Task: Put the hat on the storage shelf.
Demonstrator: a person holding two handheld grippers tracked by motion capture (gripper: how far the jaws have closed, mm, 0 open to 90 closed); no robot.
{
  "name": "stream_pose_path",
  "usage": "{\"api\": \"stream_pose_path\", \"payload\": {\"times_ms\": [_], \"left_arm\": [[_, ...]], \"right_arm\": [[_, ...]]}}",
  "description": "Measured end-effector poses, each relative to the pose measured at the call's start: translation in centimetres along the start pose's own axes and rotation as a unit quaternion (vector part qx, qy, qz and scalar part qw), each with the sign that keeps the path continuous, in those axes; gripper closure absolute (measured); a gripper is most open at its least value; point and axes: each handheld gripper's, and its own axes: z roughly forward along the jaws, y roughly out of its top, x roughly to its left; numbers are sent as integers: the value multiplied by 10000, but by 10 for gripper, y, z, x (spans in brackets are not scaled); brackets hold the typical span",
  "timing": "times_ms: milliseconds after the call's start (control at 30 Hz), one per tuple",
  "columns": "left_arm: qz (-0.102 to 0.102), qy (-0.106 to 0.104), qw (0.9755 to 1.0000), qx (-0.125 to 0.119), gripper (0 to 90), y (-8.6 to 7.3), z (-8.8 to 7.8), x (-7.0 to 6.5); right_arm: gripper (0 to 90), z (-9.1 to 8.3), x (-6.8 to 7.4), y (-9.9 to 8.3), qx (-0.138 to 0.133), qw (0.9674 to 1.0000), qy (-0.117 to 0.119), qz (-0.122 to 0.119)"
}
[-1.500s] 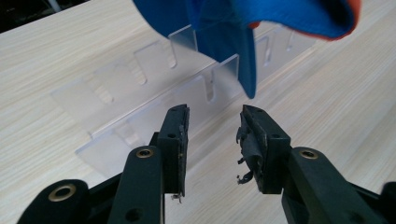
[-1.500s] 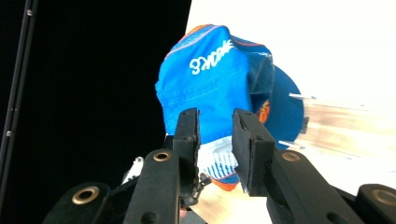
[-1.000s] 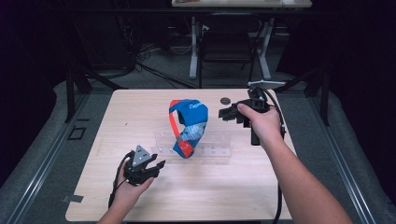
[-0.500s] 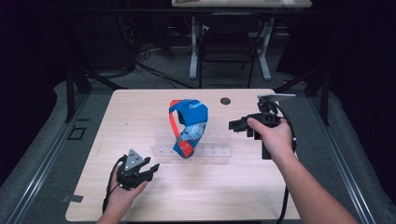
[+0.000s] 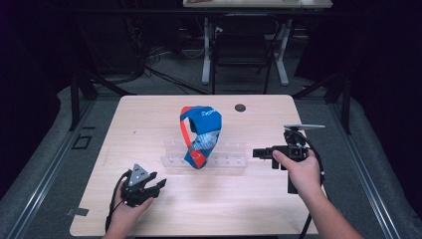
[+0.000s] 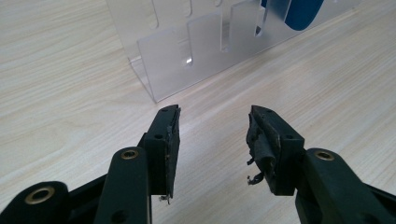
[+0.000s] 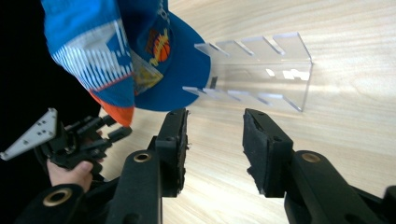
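Observation:
A blue cap (image 5: pixel 199 132) with an orange brim and a basketball badge (image 7: pixel 116 51) stands in a clear slotted acrylic rack (image 5: pixel 226 154) at mid-table. My left gripper (image 5: pixel 160 184) rests low at the front left and points at the rack's end (image 6: pixel 196 46). Its jaws (image 6: pixel 214 114) have just been opening and stand open with nothing between them. My right gripper (image 5: pixel 256 152) is at the right of the rack (image 7: pixel 261 74) and points left along it. Its jaws (image 7: pixel 215 116) have just been opening wide and are empty. The left gripper (image 7: pixel 116 127) also shows under the cap in the right gripper view.
The wooden table (image 5: pixel 149 114) has a small dark round disc (image 5: pixel 240 107) near its back edge. A piece of tape (image 5: pixel 77 211) lies at the front left corner. Desk legs and a chair (image 5: pixel 241 55) stand on the floor beyond the table.
The right hand has moved from behind the cap's right side toward the front right and lower, and its jaws have spread. The left hand has shifted slightly toward the near edge.

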Motion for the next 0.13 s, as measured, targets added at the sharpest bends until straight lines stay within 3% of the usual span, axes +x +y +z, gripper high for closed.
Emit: {"api": "stream_pose_path", "payload": {"times_ms": [133], "left_arm": [[-119,-131,9998,-53,514,3,-1,1]], "right_arm": [[571,-3,-1,-12,-152,9995,-138,-249]]}}
